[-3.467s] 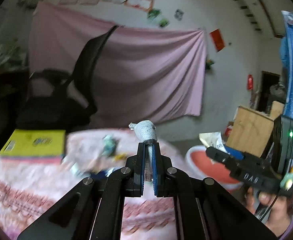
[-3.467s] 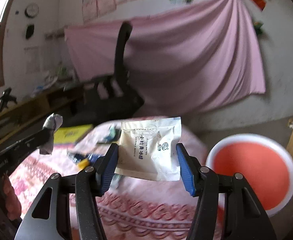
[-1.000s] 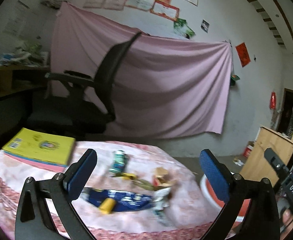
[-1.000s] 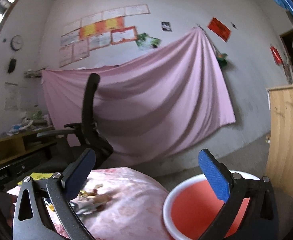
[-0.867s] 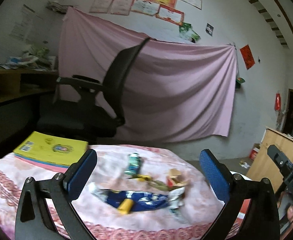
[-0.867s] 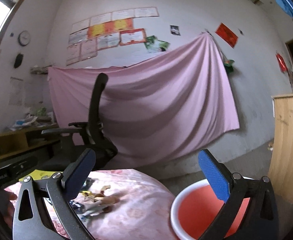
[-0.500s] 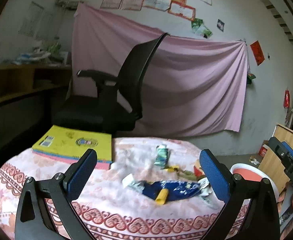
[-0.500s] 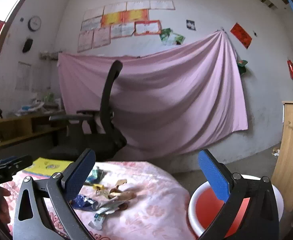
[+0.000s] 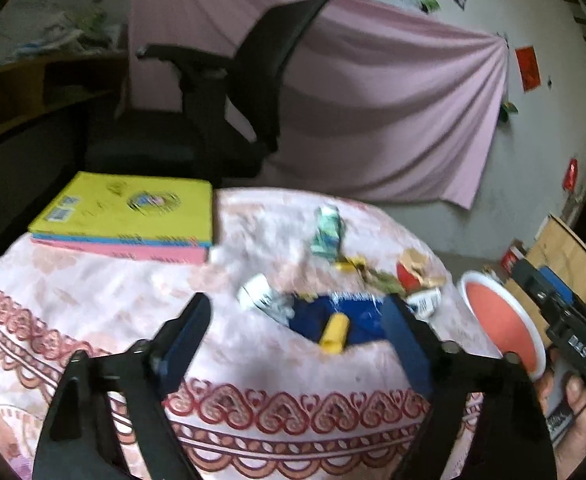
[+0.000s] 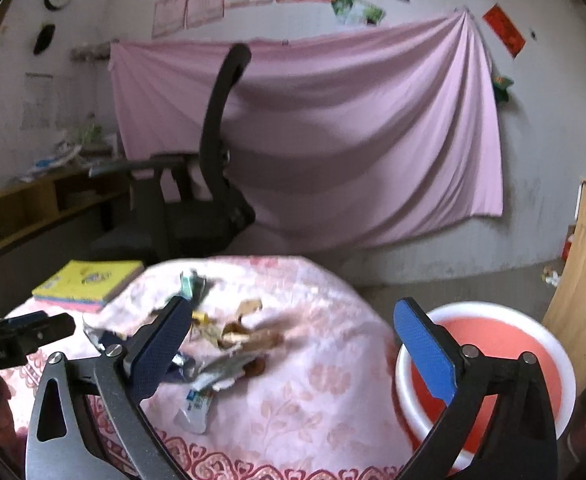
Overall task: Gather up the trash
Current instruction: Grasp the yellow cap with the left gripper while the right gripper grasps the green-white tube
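Your left claw (image 9: 297, 332) hangs over the round tabletop with its pink floral cloth (image 9: 105, 300), jaws closing with nothing pressed between the pads — the crumpled blue foil wrapper (image 9: 357, 316) and the small yellow cylinder (image 9: 334, 335) lying on it sit framed between the two fingers, untouched. Taking that blue wrapper as your landmark: a white crumpled packet (image 9: 259, 294) lies just to its left, a green-and-white wrapper (image 9: 327, 232) sits beyond it, and brown-and-red scraps (image 9: 413, 270) lie off its right end. The yellow-covered stack of books (image 9: 129, 216) rests well to its left, toward the far edge. The white-rimmed red plastic basin (image 10: 489, 376) stands on the floor to its right, below the tabletop's edge. Your right claw (image 10: 293, 344) is spread wide and empty — the brown scraps (image 10: 249, 330) and a silvery flattened packet (image 10: 213, 372) lie between its fingers.
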`<state>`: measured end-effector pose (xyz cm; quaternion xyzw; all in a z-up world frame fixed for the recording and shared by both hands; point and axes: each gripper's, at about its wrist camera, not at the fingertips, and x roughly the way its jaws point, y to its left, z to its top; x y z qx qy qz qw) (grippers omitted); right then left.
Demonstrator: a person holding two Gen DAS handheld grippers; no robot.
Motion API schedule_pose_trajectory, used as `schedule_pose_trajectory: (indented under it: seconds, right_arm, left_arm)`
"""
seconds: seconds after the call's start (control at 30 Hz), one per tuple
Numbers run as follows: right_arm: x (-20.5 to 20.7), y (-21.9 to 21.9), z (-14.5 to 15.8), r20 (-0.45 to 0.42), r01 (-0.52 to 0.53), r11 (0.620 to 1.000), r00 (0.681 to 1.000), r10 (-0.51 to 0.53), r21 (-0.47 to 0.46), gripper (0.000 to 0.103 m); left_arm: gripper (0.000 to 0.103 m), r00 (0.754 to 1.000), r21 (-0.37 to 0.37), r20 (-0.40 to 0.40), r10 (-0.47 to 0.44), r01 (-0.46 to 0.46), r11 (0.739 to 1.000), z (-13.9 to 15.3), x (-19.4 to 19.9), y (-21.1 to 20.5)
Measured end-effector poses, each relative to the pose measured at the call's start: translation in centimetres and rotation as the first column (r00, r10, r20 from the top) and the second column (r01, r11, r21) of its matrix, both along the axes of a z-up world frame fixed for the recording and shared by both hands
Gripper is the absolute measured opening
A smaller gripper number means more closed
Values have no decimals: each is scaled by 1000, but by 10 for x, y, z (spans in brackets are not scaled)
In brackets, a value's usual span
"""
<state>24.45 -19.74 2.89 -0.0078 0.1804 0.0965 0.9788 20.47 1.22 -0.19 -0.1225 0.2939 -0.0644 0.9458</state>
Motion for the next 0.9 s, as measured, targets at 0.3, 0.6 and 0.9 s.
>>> schedule_pose_trajectory:
  seconds: [0.3, 0.6, 0.9]
  right_arm:
    - [14, 4, -19, -222, -76, 997, 972, 80, 26, 60]
    - [15, 16, -32, -343, -172, 984, 923, 177, 45, 42]
    - [17, 28, -41, -408, -240, 969, 879, 244, 63, 38]
  left_arm:
    - [39, 985, -33, -117, -130, 127, 991, -14, 18, -14]
    - [20, 962, -38, -208, -176, 172, 984, -29, 31, -25]
    - [12, 959, -38, -218, -182, 178, 983, -31, 32, -26]
